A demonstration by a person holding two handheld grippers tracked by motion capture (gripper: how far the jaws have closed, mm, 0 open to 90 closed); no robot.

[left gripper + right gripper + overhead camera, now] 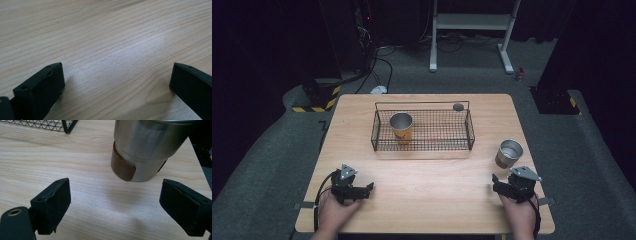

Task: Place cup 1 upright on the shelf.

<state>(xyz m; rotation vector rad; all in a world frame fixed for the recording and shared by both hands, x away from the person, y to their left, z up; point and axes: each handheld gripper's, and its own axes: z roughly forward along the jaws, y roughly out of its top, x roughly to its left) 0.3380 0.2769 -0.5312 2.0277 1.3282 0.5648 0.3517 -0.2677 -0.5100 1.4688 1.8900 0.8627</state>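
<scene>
Steel cup [147, 147] just beyond right gripper [113, 202]

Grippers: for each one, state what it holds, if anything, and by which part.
Nothing is held. The left gripper is open over bare table; the right gripper is open just short of the steel cup.

Room dark; walls not discernible. Grey carpet floor [272, 150]. Light wood-grain table [427, 195] at centre, lit from above. White metal stand frame [472, 22] behind the table. Black cables [379, 65] trail across the floor at rear left. Yellow-black hazard-striped bases at left [317, 102] and right [559, 102].
</scene>
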